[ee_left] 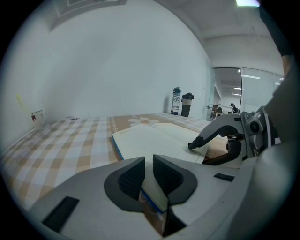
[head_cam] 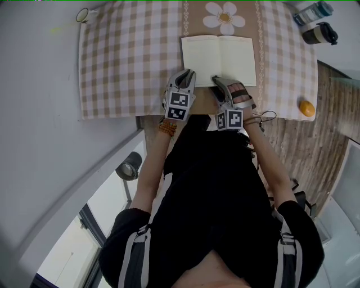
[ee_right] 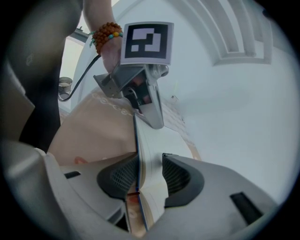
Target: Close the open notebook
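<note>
The open notebook (head_cam: 218, 59) lies flat with its cream pages up on a checked tablecloth (head_cam: 129, 62). My left gripper (head_cam: 185, 75) is at the notebook's near left corner. In the left gripper view, that blue-edged corner (ee_left: 152, 197) sits pinched between the pads of the left gripper (ee_left: 148, 164). My right gripper (head_cam: 224, 84) is rolled on its side at the near edge by the spine. One of its fingers (ee_left: 206, 139) rests on the page and the other is under the cover. In the right gripper view, the cover and pages (ee_right: 146, 178) fill the gap of the right gripper (ee_right: 150, 161).
Two bottles (head_cam: 314, 12) (head_cam: 319, 32) stand at the far right corner of the table. An orange ball (head_cam: 306, 108) lies near the right front edge. A mug (head_cam: 84, 15) sits at the far left. The table's front edge runs just behind both grippers.
</note>
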A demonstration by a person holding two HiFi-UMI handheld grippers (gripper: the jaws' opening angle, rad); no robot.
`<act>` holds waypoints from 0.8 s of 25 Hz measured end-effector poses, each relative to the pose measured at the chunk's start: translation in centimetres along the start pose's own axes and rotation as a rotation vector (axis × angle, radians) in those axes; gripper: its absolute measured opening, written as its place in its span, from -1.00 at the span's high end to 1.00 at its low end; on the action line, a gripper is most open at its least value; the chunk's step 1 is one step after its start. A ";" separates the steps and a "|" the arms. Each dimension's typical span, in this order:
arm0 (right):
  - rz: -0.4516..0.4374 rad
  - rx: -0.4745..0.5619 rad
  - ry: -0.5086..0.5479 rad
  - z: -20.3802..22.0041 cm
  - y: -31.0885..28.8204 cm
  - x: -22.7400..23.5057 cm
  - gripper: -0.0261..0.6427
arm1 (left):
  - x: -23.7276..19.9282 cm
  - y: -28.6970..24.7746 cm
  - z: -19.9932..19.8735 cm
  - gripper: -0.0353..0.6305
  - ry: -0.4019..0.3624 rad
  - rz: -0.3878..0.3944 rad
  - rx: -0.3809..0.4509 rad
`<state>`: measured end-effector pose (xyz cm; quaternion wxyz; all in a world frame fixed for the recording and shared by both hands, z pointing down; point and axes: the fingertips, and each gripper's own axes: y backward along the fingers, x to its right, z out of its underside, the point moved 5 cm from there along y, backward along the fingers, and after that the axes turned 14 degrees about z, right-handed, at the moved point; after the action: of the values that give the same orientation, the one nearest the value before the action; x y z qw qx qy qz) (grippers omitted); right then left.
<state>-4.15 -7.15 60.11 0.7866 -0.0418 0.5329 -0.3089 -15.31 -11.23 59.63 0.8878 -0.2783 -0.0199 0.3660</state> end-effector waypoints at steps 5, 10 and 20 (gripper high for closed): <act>0.003 0.005 0.021 -0.3 -0.2 -0.2 0.44 | 0.1 -0.2 0.3 0.71 0.004 0.019 -0.006; 0.001 0.024 0.082 -0.6 -0.2 -0.6 0.53 | 0.3 -0.3 0.3 0.71 -0.006 0.029 -0.015; -0.031 0.010 0.068 -0.8 -0.3 -1.0 0.69 | 0.2 0.0 0.2 0.71 0.007 0.032 -0.004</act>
<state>-5.16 -6.64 60.66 0.7632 -0.0358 0.5572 -0.3251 -15.22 -11.04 59.78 0.8813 -0.2818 -0.0133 0.3792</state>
